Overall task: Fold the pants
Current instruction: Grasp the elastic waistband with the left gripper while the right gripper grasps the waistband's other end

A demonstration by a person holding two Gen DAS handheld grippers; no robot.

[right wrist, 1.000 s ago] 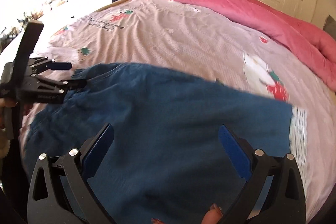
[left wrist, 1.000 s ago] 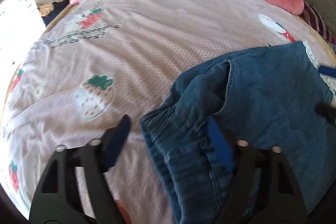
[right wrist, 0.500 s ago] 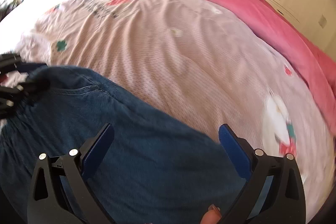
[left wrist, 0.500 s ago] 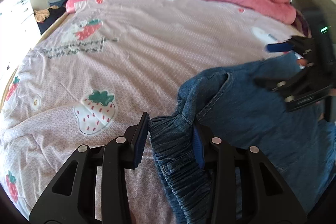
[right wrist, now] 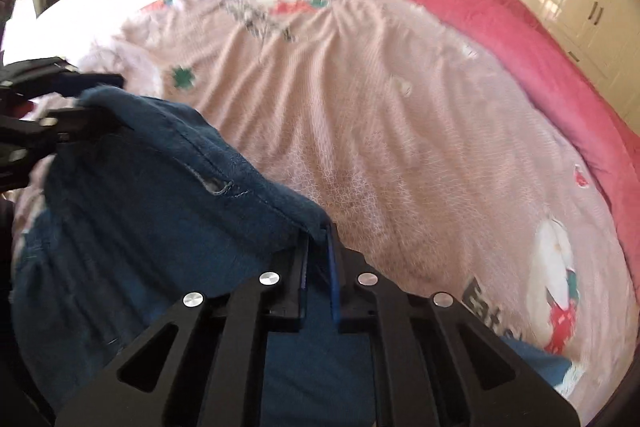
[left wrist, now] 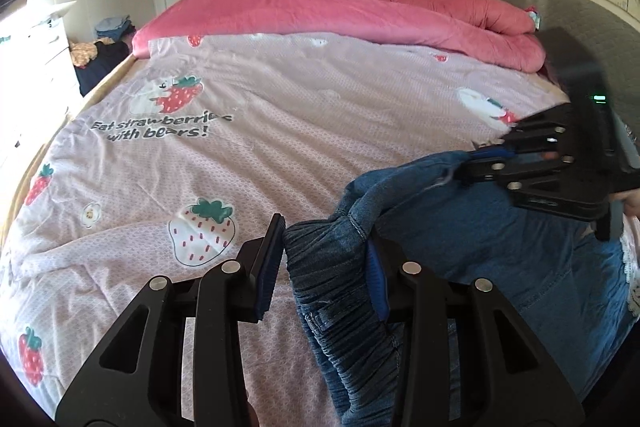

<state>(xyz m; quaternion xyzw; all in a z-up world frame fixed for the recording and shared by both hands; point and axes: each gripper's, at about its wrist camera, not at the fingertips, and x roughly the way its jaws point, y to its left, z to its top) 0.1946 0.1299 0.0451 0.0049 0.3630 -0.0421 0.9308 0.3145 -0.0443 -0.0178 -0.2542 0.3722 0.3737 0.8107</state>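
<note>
Left gripper [left wrist: 324, 259] clamped on the denim pants' [left wrist: 500, 243] gathered waistband [left wrist: 332, 267]; right gripper [right wrist: 318, 267] pinched shut on their seamed edge. Thick bunch could slip free. Uneven lifting off the quilt [left wrist: 280, 131] could skew the fold.

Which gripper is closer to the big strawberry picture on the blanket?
Left. The left gripper holds the jeans' waistband right beside the big strawberry. The right gripper grips the jeans farther along, on the far side of them.
</note>
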